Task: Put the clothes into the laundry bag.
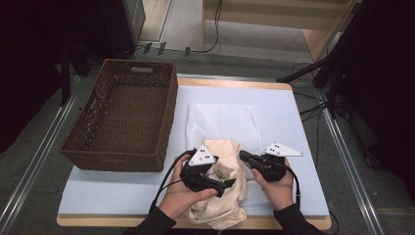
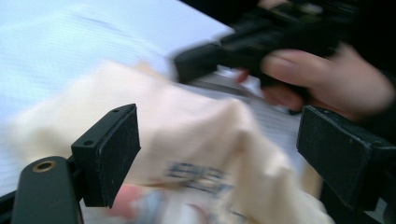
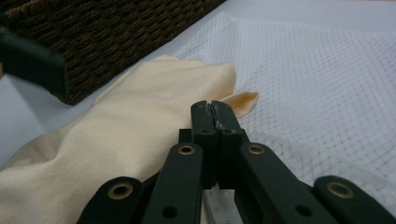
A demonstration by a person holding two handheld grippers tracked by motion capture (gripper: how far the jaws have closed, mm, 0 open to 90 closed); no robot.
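A: Where's the cream garment (image 1: 222, 181)?
B: Bunched on the bench (image 1: 112, 191), over the white mesh bag (image 1: 222, 122).
A: Grippers?
B: Left gripper (image 2: 219, 154) spread apart above it; right gripper (image 3: 214, 109) pinched on the mesh.

Basket (image 1: 122, 117): brown wicker, at 9 o'clock on the table (image 1: 98, 191)
Floor cables (image 1: 313, 105): at 3 o'clock

a lab: rails (image 1: 29, 161), cables (image 1: 313, 110), padded table (image 1: 293, 127).
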